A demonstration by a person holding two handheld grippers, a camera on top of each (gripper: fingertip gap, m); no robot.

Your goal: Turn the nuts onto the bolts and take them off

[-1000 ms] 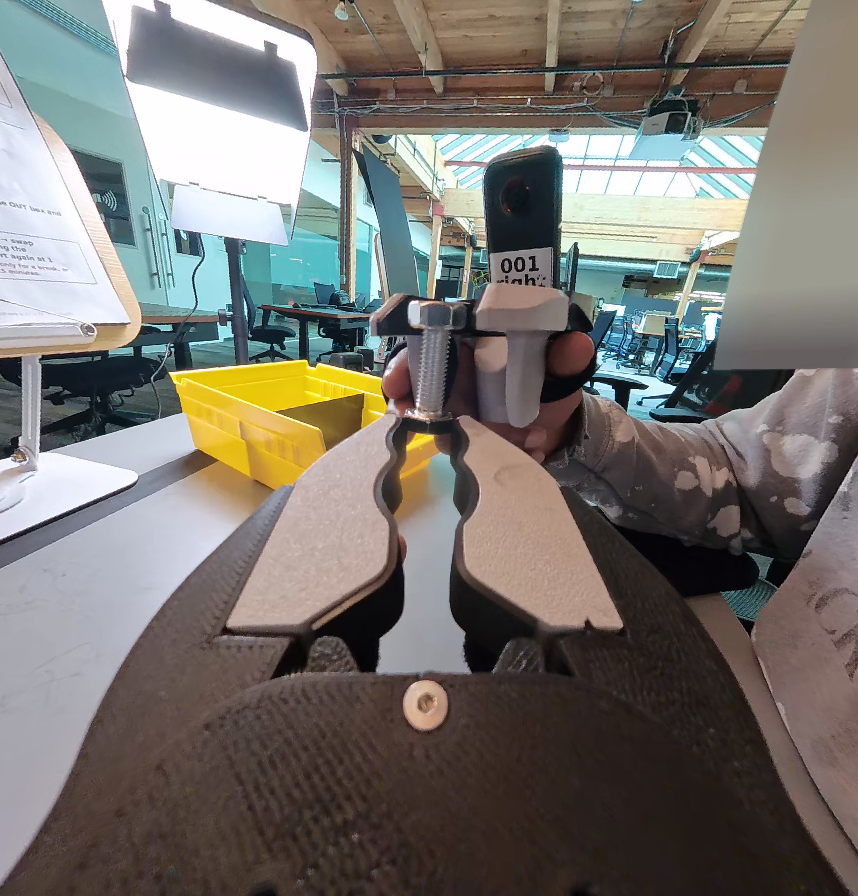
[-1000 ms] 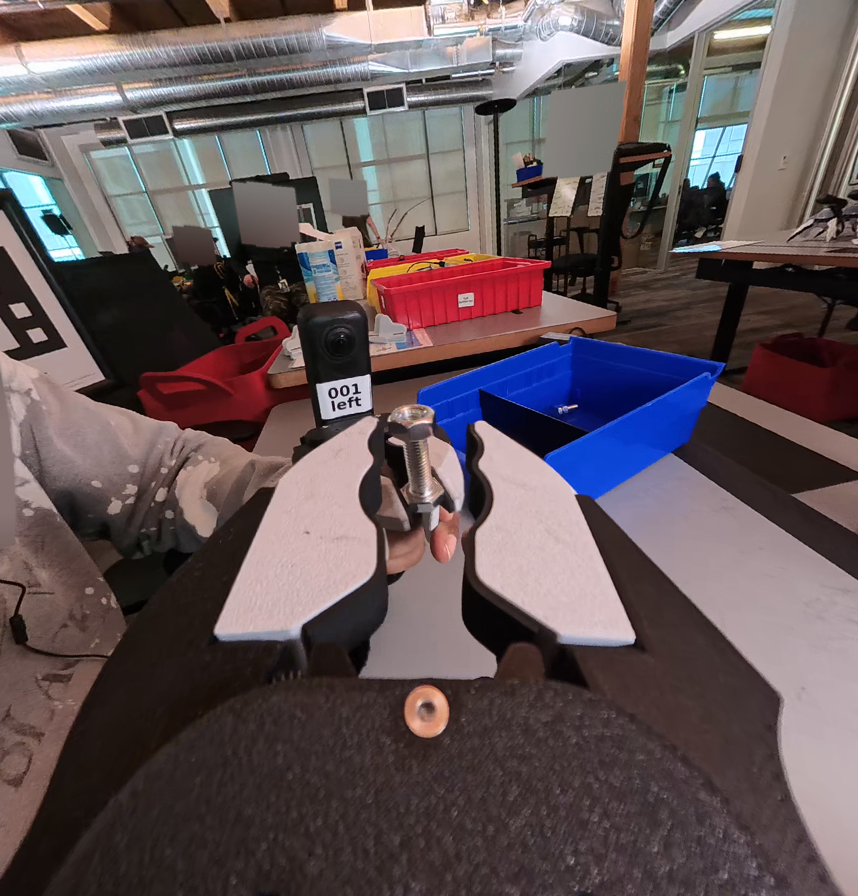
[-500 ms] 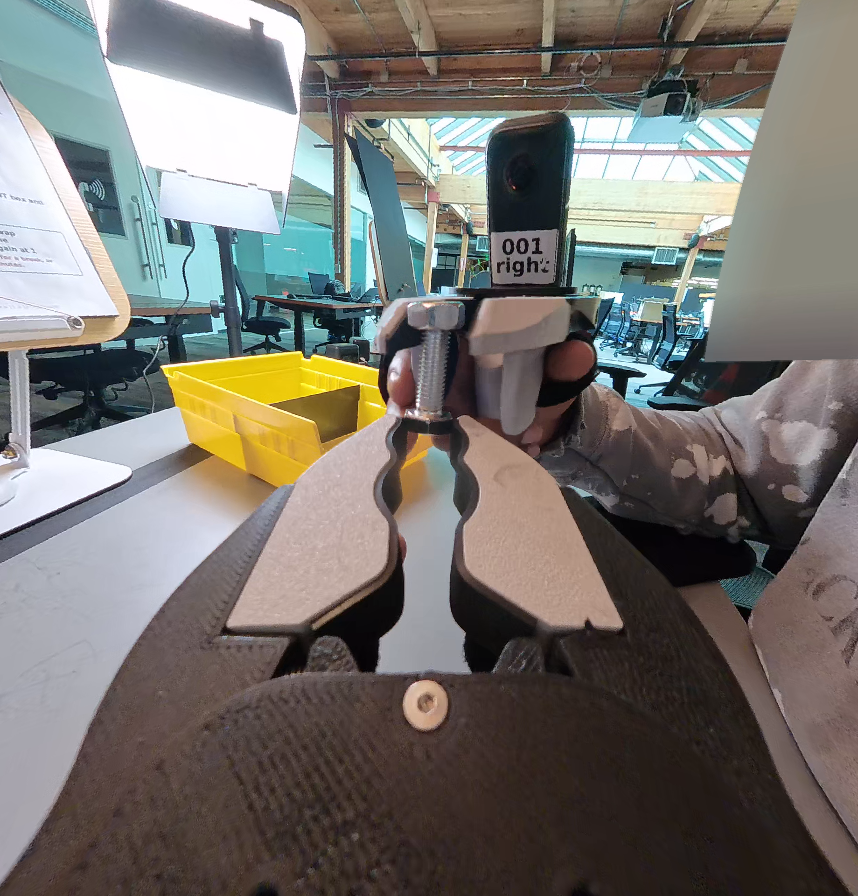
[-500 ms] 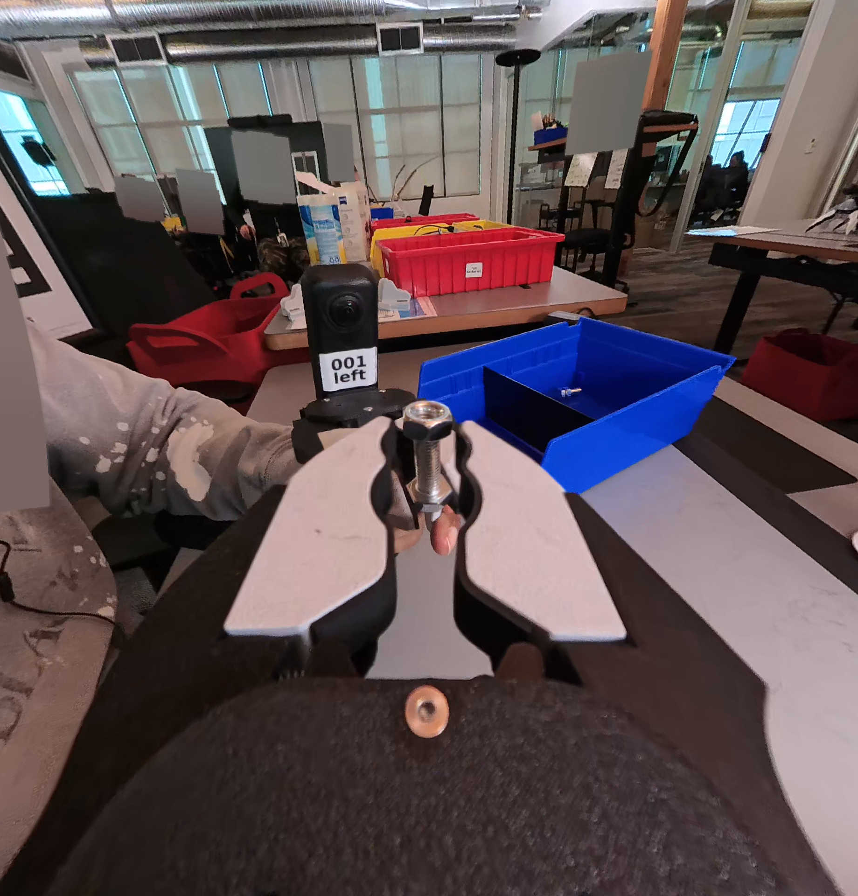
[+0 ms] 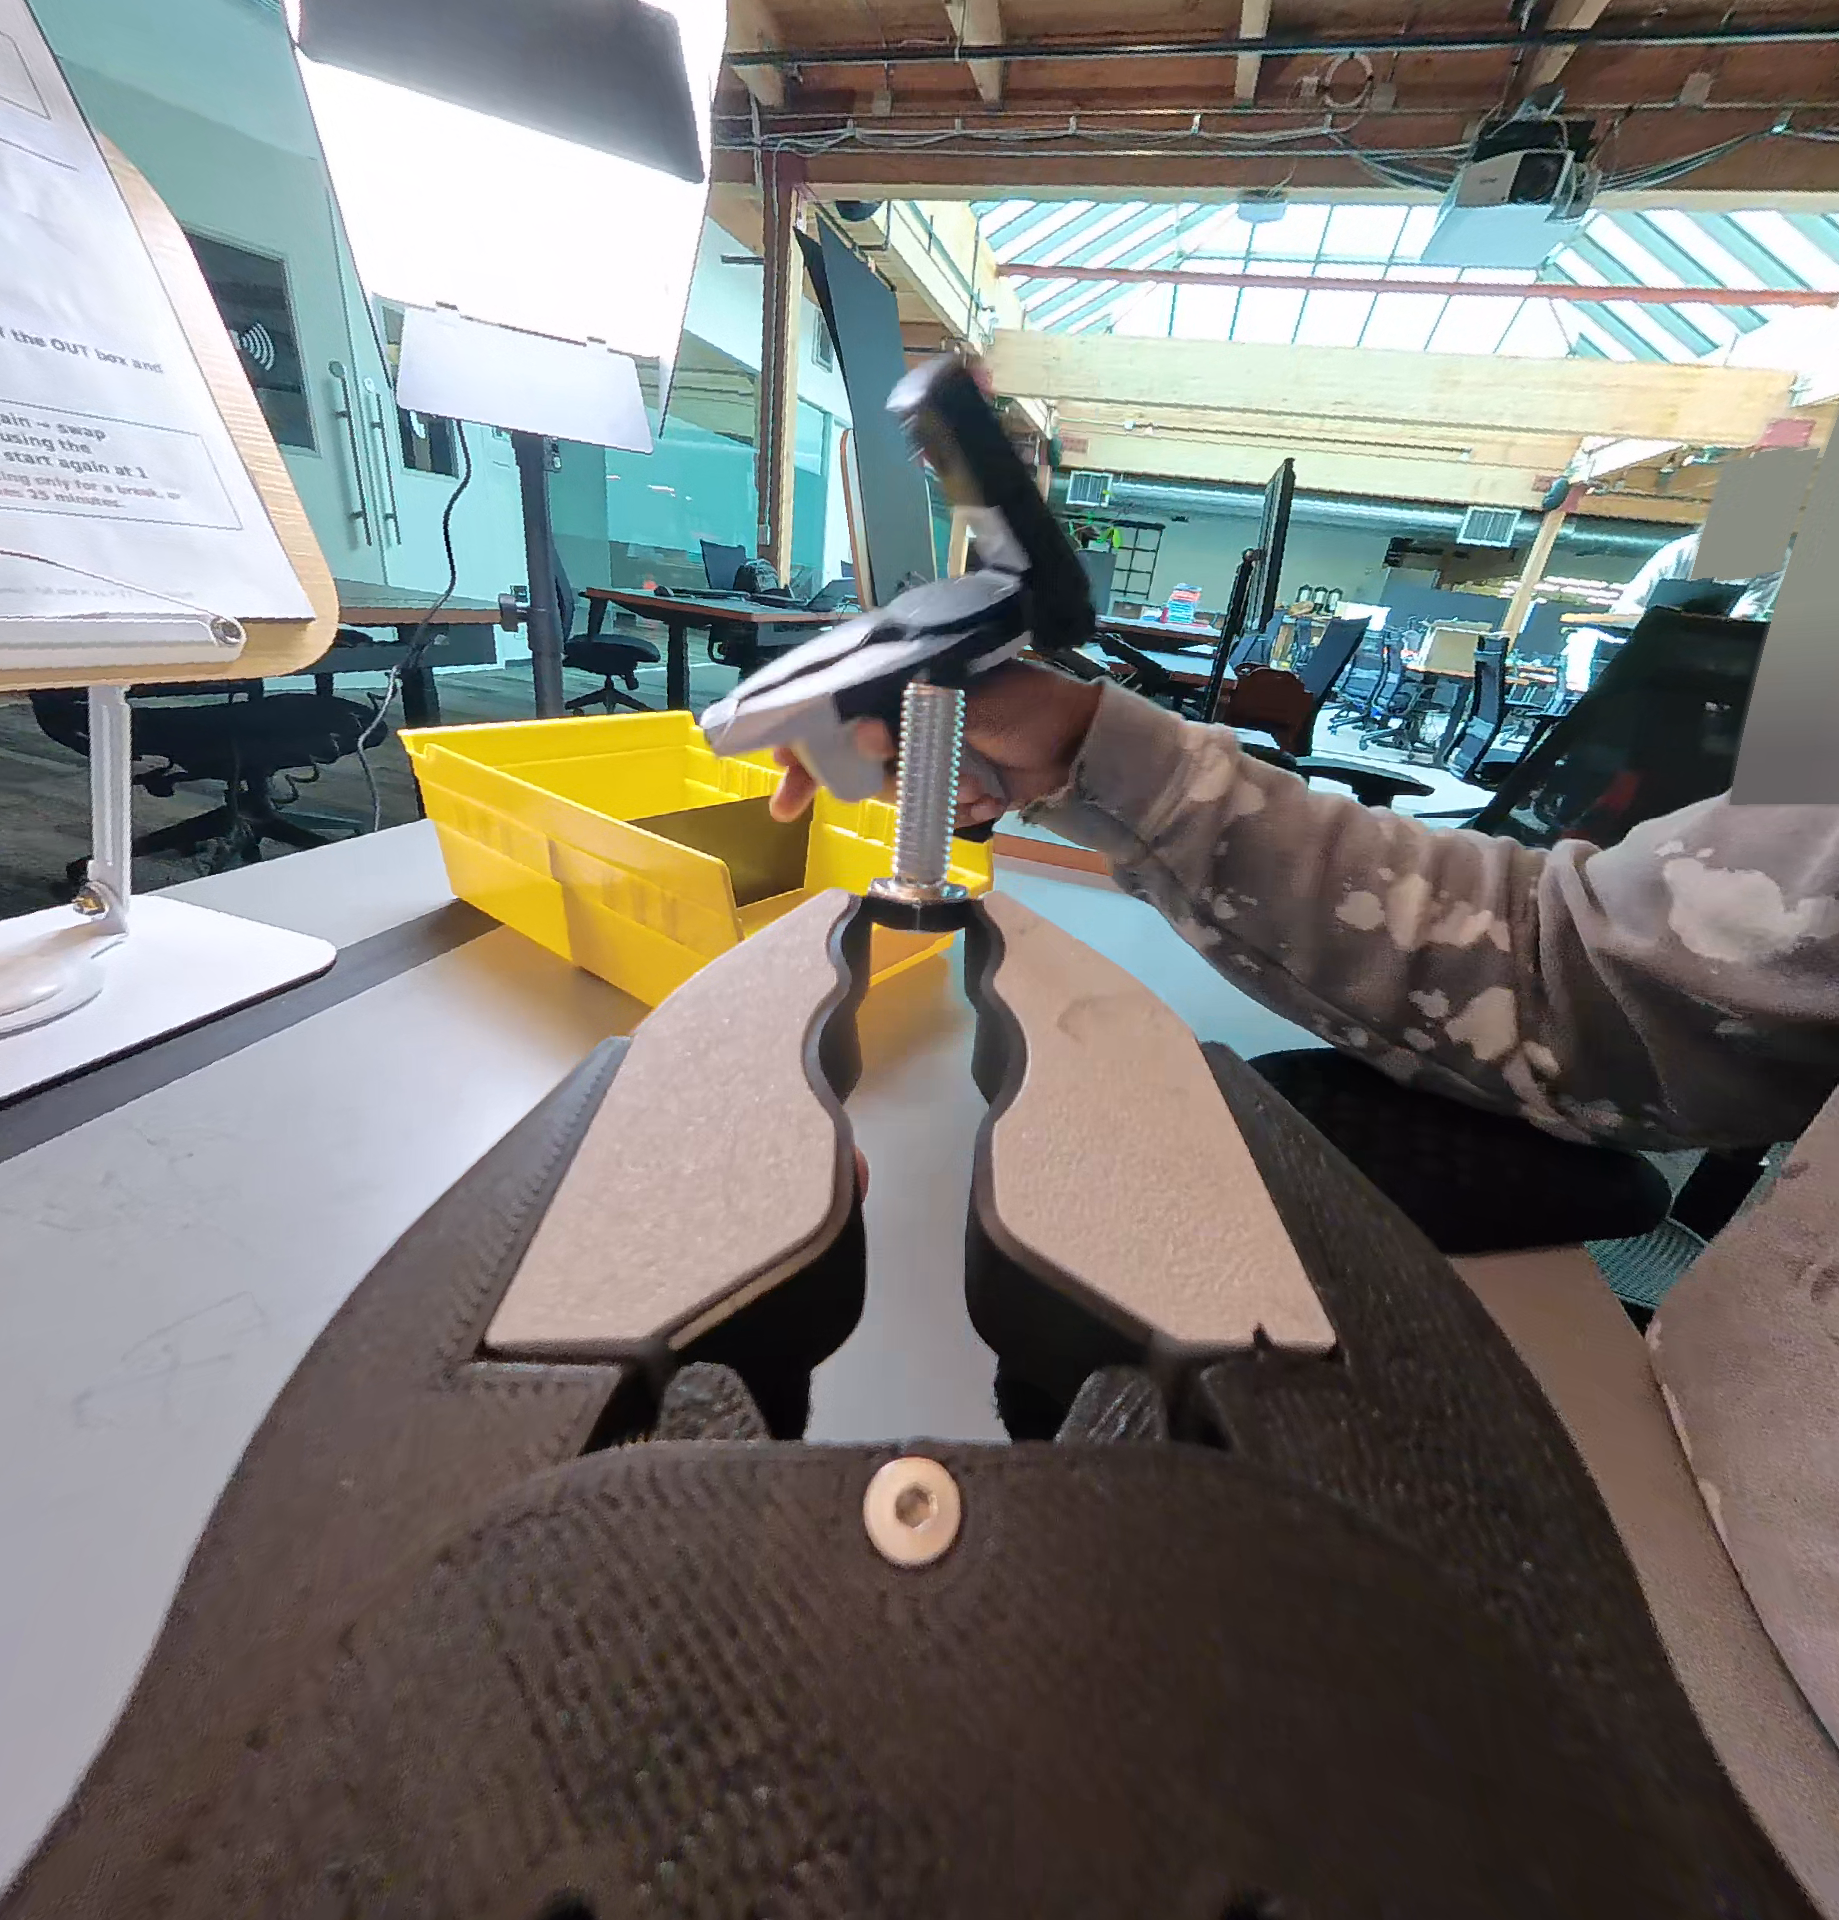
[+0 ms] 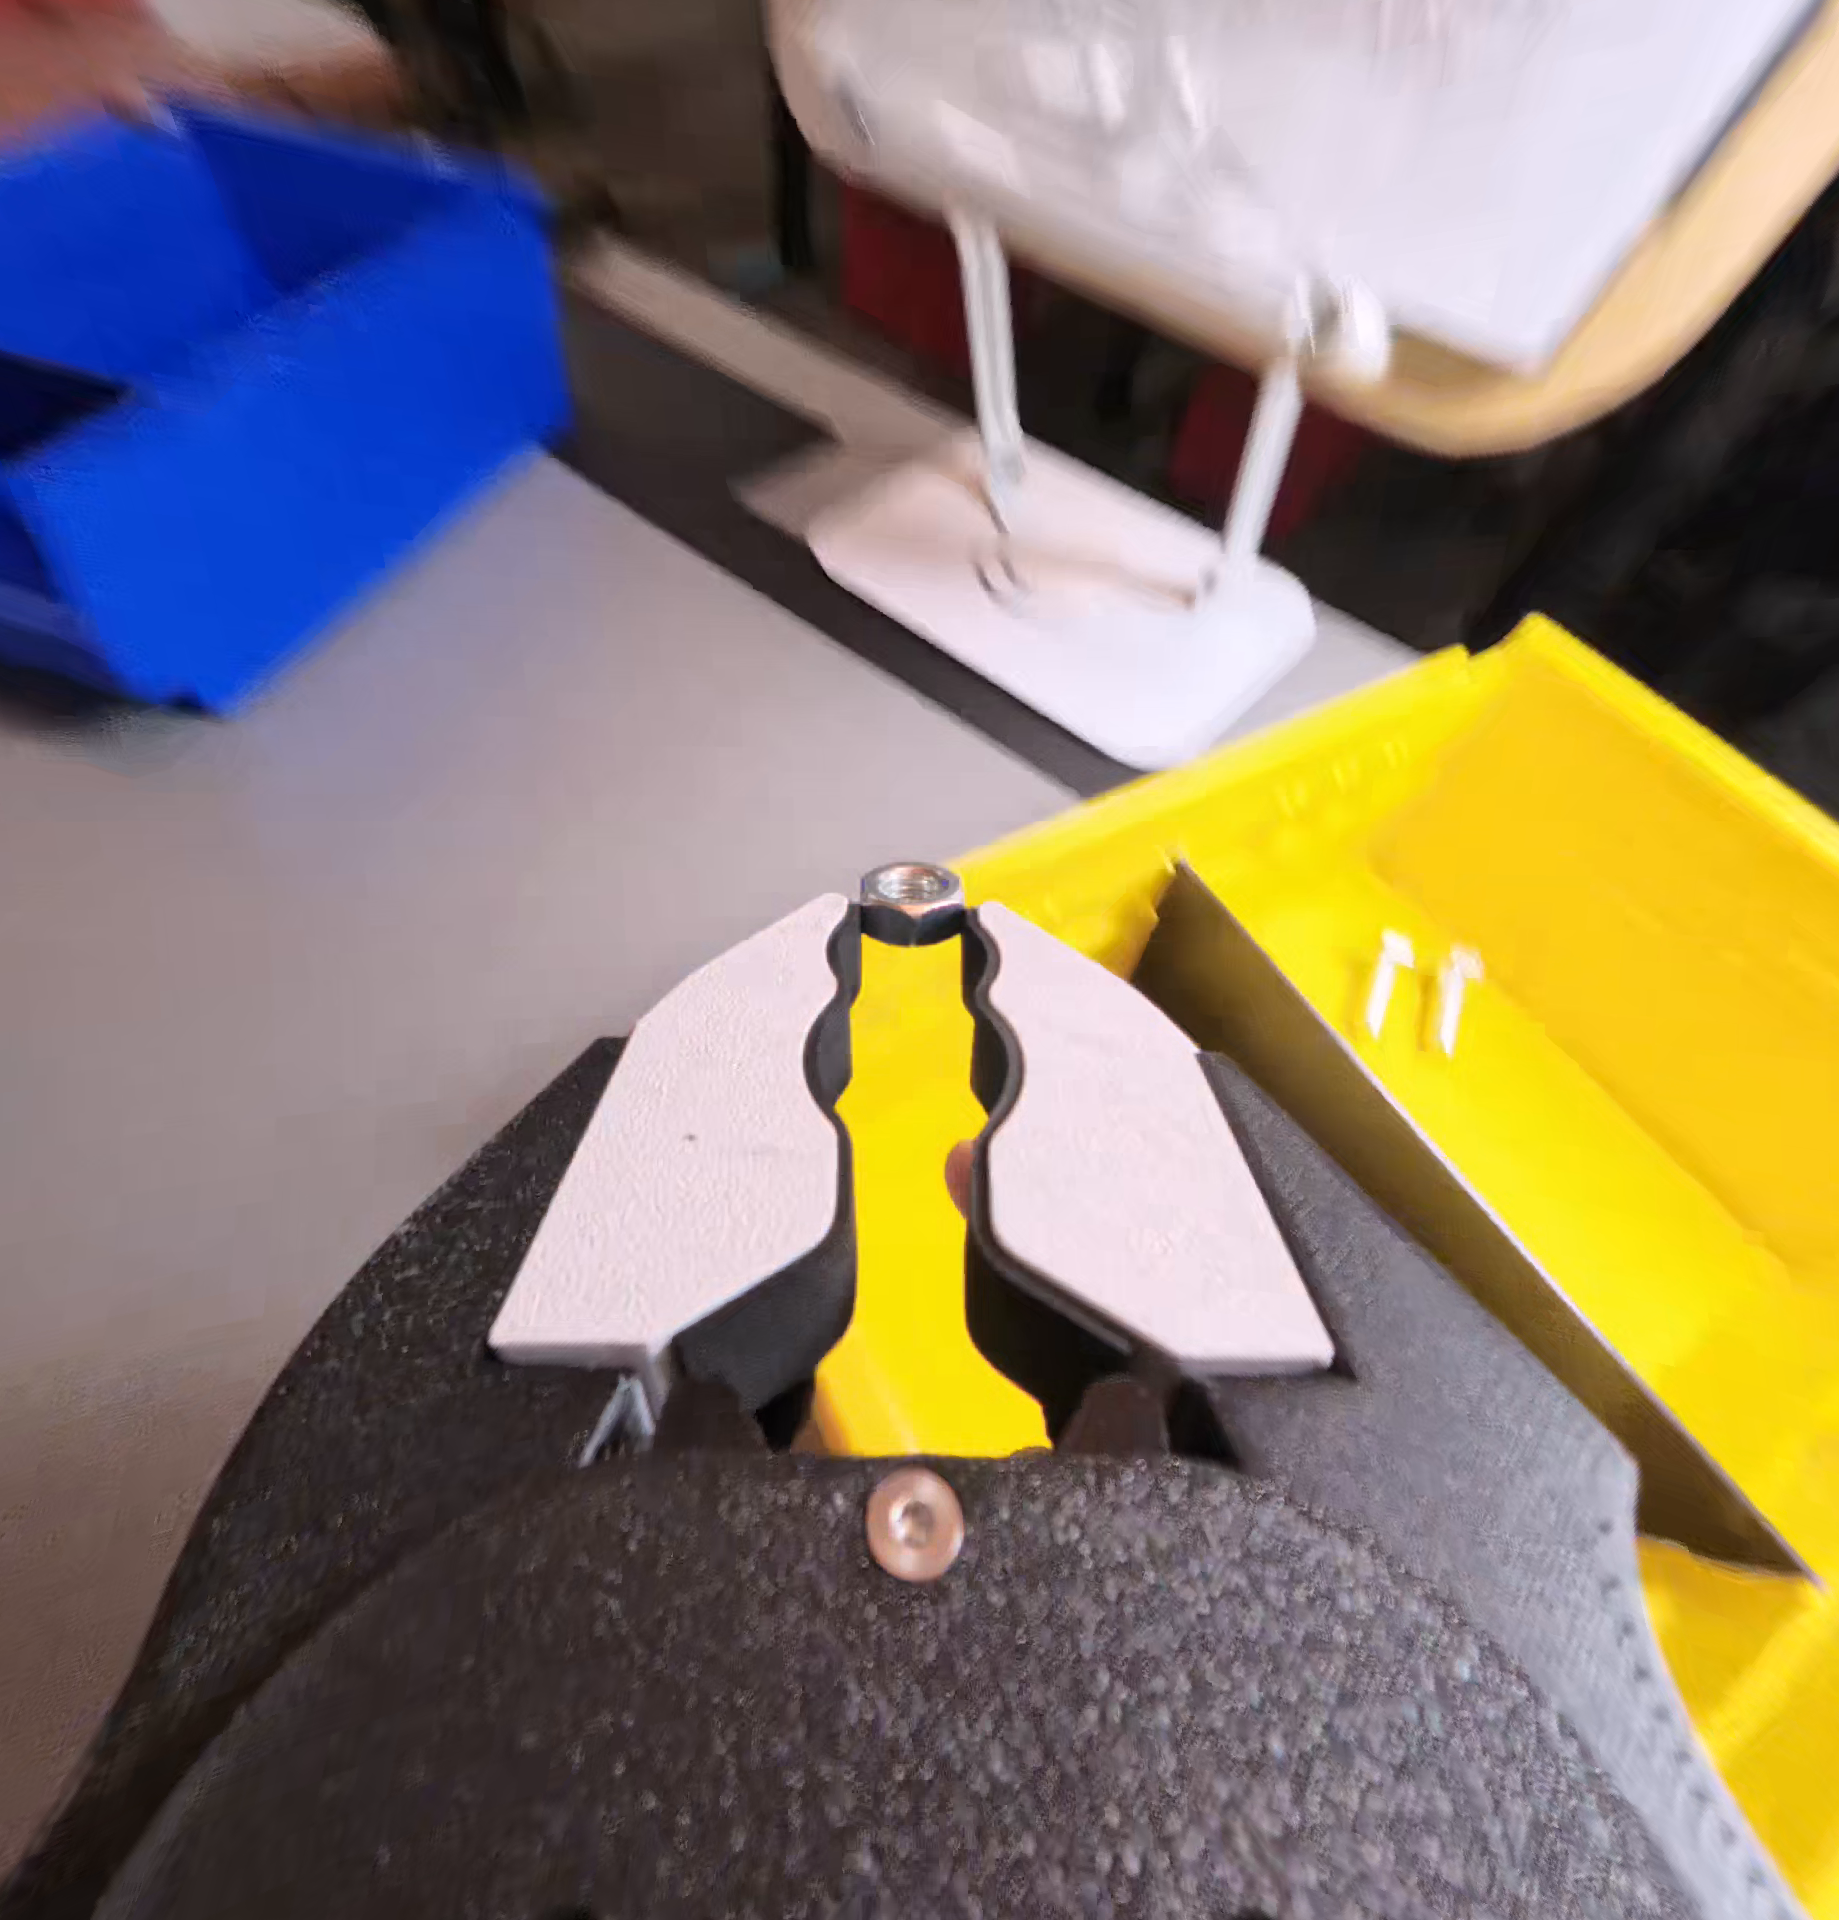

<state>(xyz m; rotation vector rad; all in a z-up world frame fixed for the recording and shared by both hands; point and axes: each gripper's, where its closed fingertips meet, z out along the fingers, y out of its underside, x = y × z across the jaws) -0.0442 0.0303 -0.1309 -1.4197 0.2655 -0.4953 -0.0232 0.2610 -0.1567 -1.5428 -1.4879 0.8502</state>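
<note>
1. Since half a second ago, my right gripper (image 6: 910,914) has swung off the bolt and now looks down over the yellow bin (image 6: 1621,935); that view is blurred by motion.
2. My right fingers are nearly closed, pinching one hex nut (image 6: 910,904) at the very tips, threaded hole facing up.
3. My left gripper (image 5: 917,909) is likewise nearly closed, clamping one bolt (image 5: 927,790) by its head at the fingertips, so the threaded shank stands upright above them.
4. In the left wrist view the right gripper (image 5: 894,655) shows farther off, tilted, in a person's hand (image 5: 1008,727) just behind the bolt's shank.
5. Count: one nut, one bolt in the grippers, two bins.
6. On the grey table (image 6: 375,883) the blue bin (image 6: 271,416) sits far left, the yellow one at right with a dark divider (image 6: 1414,1195); a white stand (image 6: 1081,623) with a paper sheet stands between them.
7. Two small pale marks (image 6: 1414,987) lie in the yellow bin; I cannot tell what they are.
</note>
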